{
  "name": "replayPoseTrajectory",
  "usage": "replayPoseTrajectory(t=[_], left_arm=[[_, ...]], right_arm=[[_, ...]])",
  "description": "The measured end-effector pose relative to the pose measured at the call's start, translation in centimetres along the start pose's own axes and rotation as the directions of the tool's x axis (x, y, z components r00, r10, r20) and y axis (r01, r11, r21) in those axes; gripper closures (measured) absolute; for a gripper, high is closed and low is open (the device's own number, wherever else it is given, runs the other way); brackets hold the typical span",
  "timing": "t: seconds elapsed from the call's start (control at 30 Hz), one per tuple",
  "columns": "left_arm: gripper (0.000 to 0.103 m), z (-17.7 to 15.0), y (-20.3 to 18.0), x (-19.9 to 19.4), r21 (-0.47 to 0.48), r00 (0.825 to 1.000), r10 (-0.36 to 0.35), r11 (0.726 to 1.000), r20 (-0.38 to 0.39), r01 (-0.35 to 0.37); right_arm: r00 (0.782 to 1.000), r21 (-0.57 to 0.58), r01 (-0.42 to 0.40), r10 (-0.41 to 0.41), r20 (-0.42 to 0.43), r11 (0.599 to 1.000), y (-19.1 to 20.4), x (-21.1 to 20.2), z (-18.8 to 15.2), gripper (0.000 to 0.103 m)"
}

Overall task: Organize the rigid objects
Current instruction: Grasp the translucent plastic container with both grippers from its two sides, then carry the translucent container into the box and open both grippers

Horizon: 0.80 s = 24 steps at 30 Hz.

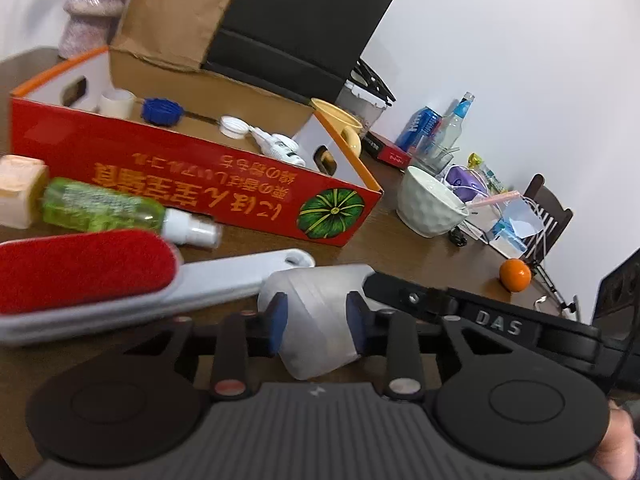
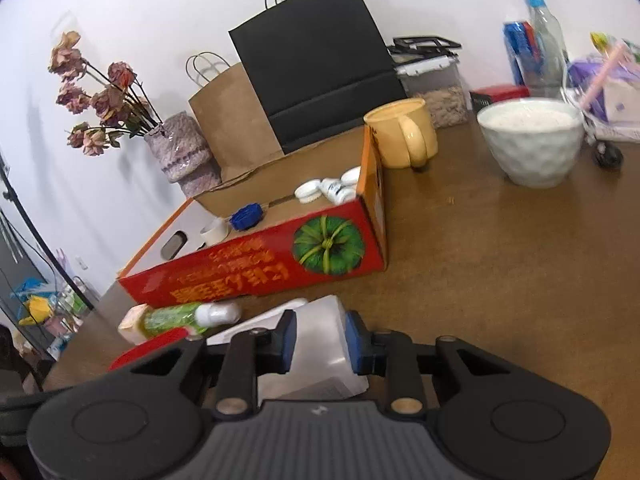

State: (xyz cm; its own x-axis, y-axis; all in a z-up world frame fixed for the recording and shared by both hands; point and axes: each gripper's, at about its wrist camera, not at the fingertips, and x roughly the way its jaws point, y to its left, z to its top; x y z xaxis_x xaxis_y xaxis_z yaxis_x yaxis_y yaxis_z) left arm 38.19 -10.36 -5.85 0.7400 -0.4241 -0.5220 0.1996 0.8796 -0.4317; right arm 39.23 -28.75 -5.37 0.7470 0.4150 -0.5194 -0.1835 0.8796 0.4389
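On my left, the left gripper [image 1: 316, 326] has its blue pads pressed on both sides of a translucent white bottle [image 1: 320, 308] lying on the brown table [image 1: 420, 256], just right of the lint brush [image 1: 92, 276] and in front of the red box [image 1: 192, 176]. I judge the bottle light and stiff but smooth, so it could slip; a hold across the body looks sound, and the box seems its likely home. A spray bottle [image 1: 104, 204] lies between brush and box. On my right, the right gripper [image 2: 320, 342] is also closed onto a pale translucent container [image 2: 316, 344], pads touching its sides. I cannot tell whether both grippers hold one bottle or two separate ones. Its lower end is hidden behind the gripper body, motion blur softens the edges, and I cannot make out any cap or contents.
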Motion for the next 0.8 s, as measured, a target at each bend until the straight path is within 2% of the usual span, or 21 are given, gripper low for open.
replayPoseTrajectory(t=[0.2, 0.4, 0.53, 0.63, 0.8], left_arm=[[0.071, -4.5, 1.2, -7.7, 0.049, 1.0, -0.023, 0.999, -0.012, 0.024], [0.072, -8.9, 2.1, -15.8, 0.042, 0.998, 0.06, 0.997, 0.019, -0.061], [0.076, -10.1, 2.2, -19.0, 0.054, 0.993, 0.093, 0.994, 0.069, -0.097], [0.076, -10.5, 1.6, -21.4, 0.069, 0.986, 0.078, 0.994, 0.147, -0.089], [0.076, -11.0, -0.2, -24.0, 0.127, 0.965, 0.03, 0.99, 0.262, -0.066]], right_arm=[[1.0, 0.001, -0.03, 0.03, 0.009, 1.0, 3.6, -6.1, -7.1, 0.079], [0.998, -0.081, -0.058, 0.059, 0.001, 0.995, 8.9, -11.5, -13.7, 0.08], [0.997, -0.095, -0.065, 0.068, 0.022, 0.993, 10.8, -12.9, -15.3, 0.08], [0.993, -0.14, -0.074, 0.086, 0.086, 0.987, 12.2, -15.0, -15.6, 0.08], [0.977, -0.199, -0.06, 0.099, 0.189, 0.978, 13.5, -18.5, -15.5, 0.08]])
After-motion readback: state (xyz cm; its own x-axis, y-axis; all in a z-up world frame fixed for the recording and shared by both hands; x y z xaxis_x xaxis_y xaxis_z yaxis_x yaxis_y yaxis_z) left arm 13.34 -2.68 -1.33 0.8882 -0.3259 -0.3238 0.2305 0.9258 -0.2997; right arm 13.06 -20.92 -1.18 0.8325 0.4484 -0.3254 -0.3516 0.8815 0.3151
